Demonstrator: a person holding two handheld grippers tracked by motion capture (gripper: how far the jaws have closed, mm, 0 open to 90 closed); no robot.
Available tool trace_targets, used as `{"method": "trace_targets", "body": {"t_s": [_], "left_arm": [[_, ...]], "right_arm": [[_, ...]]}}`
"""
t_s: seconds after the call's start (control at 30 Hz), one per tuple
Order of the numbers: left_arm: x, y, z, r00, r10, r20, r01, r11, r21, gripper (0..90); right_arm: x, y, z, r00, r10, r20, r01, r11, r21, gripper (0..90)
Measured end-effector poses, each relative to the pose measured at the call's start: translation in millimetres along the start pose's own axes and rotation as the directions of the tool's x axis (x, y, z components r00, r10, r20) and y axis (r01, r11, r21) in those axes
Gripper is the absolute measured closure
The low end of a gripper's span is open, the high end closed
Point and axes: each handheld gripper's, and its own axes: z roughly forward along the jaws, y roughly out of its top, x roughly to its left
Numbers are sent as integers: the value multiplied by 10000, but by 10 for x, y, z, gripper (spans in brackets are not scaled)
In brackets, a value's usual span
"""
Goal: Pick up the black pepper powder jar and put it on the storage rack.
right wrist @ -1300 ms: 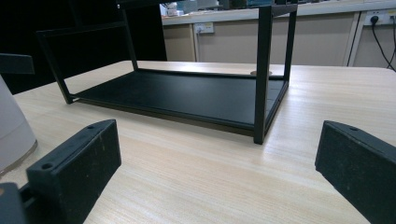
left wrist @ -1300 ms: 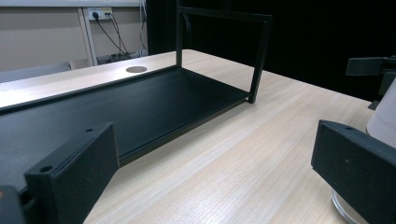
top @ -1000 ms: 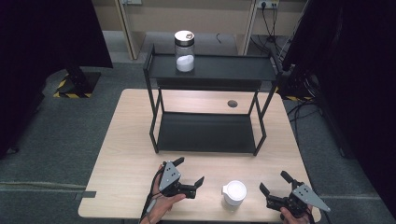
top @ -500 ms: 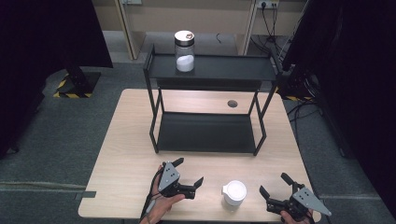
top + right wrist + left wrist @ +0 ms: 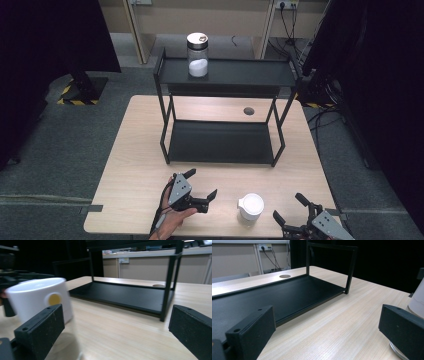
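So I've got the white cup (image 5: 251, 206) sitting near the front edge of the worktop (image 5: 135, 170), right between my two sets of tongs and in front of the black two-tier rack (image 5: 222, 142). Left tongs (image 5: 202, 187) are spread wide, hovering just left of the cup and pointing its way; in the left gripper view the cup (image 5: 417, 301) pokes in right behind one jaw. Right tongs (image 5: 290, 210) are wide apart too, down by the front right corner, holding nothing. From the right gripper view the cup (image 5: 41, 302) stands just beyond my near jaw, with a little round yellow mark on its side.

My take on handling: it looks like a smooth, rigid cup, probably ceramic or hard plastic, so not heavy but slick, and breakable if it's ceramic and tips off the edge. There seems to be a small spout or tab at the rim on the left, though it's too small to be sure. The wall flares a bit toward the top, so I'd pinch across the body around mid-height, jaws on opposite sides, not on the rim where it could squirt out. It looks close to as wide as my jaws go, so I'd line up square before squeezing.

There's also a glass jar (image 5: 197, 55) with white stuff on the rack's top shelf, well away.
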Motion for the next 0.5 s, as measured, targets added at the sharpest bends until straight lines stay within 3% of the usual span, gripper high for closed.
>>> {"method": "trace_targets", "body": {"t_s": [0.5], "left_arm": [[5,-6,8,10000,-79,11,79,10000,34,3]], "right_arm": [[174,23,120,9913,-542,-1198,580,9979,284,3]]}}
